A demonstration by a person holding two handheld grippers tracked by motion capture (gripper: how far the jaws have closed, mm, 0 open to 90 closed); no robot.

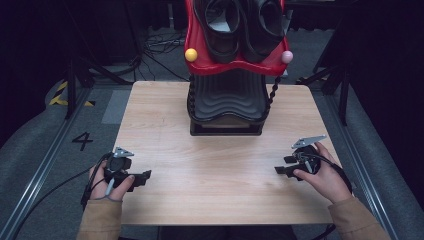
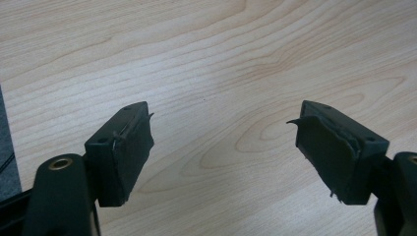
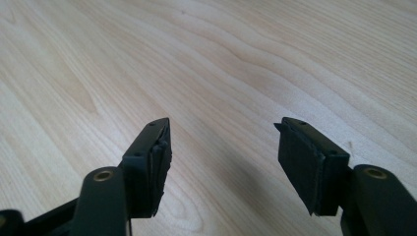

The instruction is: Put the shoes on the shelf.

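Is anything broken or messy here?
Yes, a little. The black pads on the left gripper look torn, with ragged edges and bits curling off its fingers. The right gripper has frayed pads too. The shoes sit neatly on the red rack, and the table has no spills.

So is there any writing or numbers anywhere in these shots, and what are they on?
"4": dark numeral on the grey floor left of the table.
Nothing else reads: no text shows on the shoes, the red rack, either gripper or the tabletop in the gripper views.
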